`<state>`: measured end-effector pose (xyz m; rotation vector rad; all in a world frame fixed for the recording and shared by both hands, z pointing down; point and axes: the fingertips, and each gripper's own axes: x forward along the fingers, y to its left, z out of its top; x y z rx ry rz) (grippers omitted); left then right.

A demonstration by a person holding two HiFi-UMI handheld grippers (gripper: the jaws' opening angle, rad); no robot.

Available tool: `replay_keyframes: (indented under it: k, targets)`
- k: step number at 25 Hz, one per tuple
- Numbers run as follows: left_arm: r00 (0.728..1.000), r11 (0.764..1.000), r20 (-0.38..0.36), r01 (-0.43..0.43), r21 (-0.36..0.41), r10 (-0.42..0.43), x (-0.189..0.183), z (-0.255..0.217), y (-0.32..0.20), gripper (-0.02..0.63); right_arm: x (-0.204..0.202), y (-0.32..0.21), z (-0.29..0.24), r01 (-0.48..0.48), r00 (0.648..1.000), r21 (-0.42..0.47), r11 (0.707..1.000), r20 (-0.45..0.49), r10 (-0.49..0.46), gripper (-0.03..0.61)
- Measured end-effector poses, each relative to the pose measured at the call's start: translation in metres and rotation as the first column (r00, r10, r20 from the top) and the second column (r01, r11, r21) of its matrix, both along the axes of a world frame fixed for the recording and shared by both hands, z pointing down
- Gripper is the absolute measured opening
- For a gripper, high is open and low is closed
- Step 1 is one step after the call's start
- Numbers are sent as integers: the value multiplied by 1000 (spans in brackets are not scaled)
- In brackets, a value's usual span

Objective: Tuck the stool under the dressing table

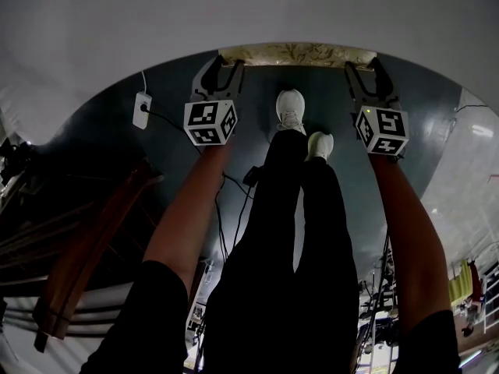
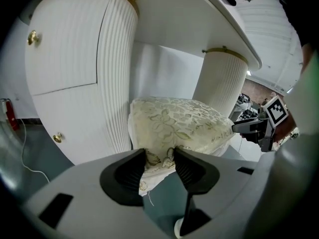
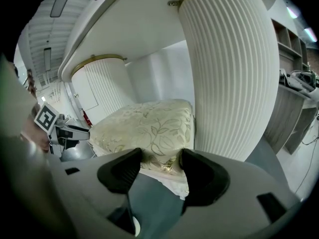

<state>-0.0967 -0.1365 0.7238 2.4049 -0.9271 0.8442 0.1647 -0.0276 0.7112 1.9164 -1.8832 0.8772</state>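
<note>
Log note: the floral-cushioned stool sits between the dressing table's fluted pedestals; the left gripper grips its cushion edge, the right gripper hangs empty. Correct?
Not quite. The right gripper is not empty: the right gripper view shows its jaws closed on the cushion edge of the stool, as are those of the left gripper. The rest stands.

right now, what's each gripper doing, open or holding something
left gripper: closed on the stool, gripping the near edge of its cushion
right gripper: closed on the stool's cushion edge as well
</note>
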Motion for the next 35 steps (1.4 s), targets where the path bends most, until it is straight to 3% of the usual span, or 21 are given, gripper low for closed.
replay_keyframes:
  k: [10, 15, 20, 24, 29, 35]
  targets:
    - [999, 1000, -33, 24, 17, -24, -6, -1, 8, 196, 2, 7, -9, 5, 1000, 19, 1000, 22, -6, 256]
    - [998, 999, -49, 32, 7, -31, -13, -21, 30, 215, -1, 16, -37, 33, 999, 31, 999, 23, -34, 256]
    - [992, 998, -119, 50, 23, -47, -9, -76, 54, 215, -22, 36, -91, 66, 997, 57, 996, 37, -68, 256]
    - [982, 1000, -190, 19, 1, -18, 8, -130, 89, 213, -34, 57, -149, 35, 997, 99, 994, 66, -42, 256]
    - [973, 998, -229, -12, 57, 25, 27, -218, 114, 213, -44, 68, -224, 44, 988, 108, 993, 146, -60, 256]
    - [964, 995, -260, -36, 94, 59, 39, -344, 162, 215, -45, 112, -337, 68, 987, 139, 988, 138, -88, 256]
